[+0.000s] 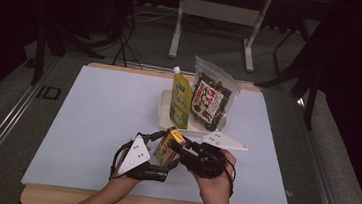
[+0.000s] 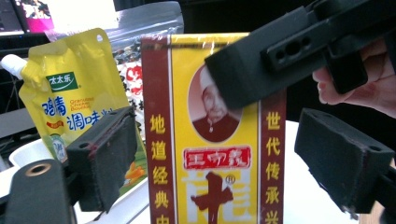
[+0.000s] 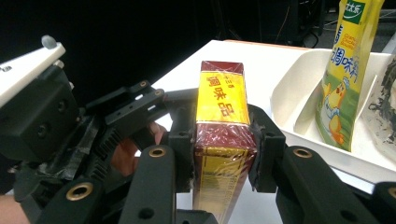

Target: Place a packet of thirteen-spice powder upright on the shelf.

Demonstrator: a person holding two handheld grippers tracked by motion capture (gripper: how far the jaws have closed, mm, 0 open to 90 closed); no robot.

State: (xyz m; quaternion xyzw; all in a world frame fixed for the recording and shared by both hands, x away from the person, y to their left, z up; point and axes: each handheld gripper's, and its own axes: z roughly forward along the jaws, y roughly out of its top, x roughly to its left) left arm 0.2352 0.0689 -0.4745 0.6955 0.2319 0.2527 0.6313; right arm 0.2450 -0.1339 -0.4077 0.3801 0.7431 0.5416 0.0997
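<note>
A yellow-and-red seasoning box (image 1: 167, 146) is held upright above the white mat near the table's front. My right gripper (image 1: 175, 142) is shut on it. In the right gripper view its pads (image 3: 264, 154) press both sides of the box (image 3: 222, 121). My left gripper (image 1: 164, 158) comes in from the left, open. In the left gripper view its pads (image 2: 107, 158) stand on either side of the box (image 2: 210, 140) with a small gap on each side. A person's hands hold both grippers.
A white tray (image 1: 165, 111) behind the box holds an upright yellow spout pouch (image 1: 180, 99) and a clear seaweed bag (image 1: 212, 97). The white mat (image 1: 91, 123) covers a wooden table. A desk frame (image 1: 217, 15) stands on the floor beyond.
</note>
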